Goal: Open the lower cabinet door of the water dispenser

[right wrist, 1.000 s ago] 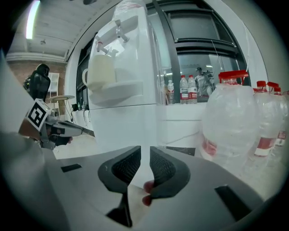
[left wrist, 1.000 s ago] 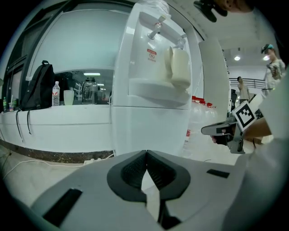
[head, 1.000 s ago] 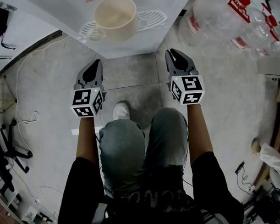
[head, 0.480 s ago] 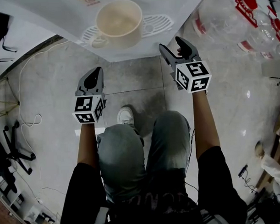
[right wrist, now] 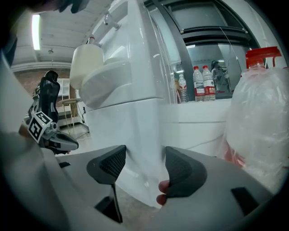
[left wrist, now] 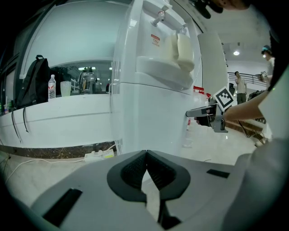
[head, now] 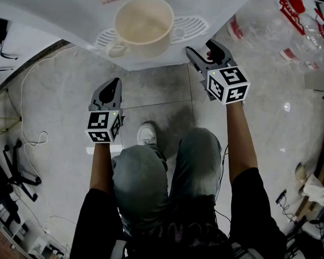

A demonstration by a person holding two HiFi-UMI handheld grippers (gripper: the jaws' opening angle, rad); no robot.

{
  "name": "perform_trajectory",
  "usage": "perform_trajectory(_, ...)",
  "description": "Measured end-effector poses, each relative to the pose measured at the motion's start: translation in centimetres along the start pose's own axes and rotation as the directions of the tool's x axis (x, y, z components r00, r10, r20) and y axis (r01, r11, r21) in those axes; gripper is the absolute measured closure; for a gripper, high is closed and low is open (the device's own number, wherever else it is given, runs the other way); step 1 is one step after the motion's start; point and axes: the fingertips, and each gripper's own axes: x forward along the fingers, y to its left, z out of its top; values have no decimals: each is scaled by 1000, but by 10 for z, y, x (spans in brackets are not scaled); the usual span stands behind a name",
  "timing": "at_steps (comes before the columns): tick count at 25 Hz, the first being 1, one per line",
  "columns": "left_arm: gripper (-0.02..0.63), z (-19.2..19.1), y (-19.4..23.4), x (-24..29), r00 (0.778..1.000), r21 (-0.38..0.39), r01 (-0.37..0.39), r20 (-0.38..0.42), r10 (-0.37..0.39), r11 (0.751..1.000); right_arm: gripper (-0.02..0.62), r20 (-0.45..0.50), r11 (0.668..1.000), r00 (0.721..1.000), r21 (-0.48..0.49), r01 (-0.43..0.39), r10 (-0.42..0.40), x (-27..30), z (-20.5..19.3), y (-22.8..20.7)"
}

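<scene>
The right tongs [right wrist: 141, 170], jaws just spread wide, straddled the water dispenser's [right wrist: 135, 67] front corner, where the lower cabinet door [right wrist: 119, 131] sat shut. The left tongs [left wrist: 145, 173] were pinched together, empty. A closing grip might slip off the smooth plastic.

The water dispenser [head: 159, 54] was cut off at the head view's top — its lower cabinet door [left wrist: 153, 128] hidden there beneath the drip tray [head: 193, 25] (labels on the small bottles [right wrist: 198, 83] were unreadable).

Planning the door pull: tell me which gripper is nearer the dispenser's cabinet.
Right. The right gripper is at the cabinet corner, its jaws just now opening with that edge between them. The left gripper hangs short of the front, jaws shut.
</scene>
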Motion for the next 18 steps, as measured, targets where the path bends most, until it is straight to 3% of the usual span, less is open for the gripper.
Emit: perform_trajectory(18, 594, -2, -12, -3, 999, 5, 36, 6, -36, 999, 327, -32, 998, 998, -23, 62, -63, -4, 3, 1)
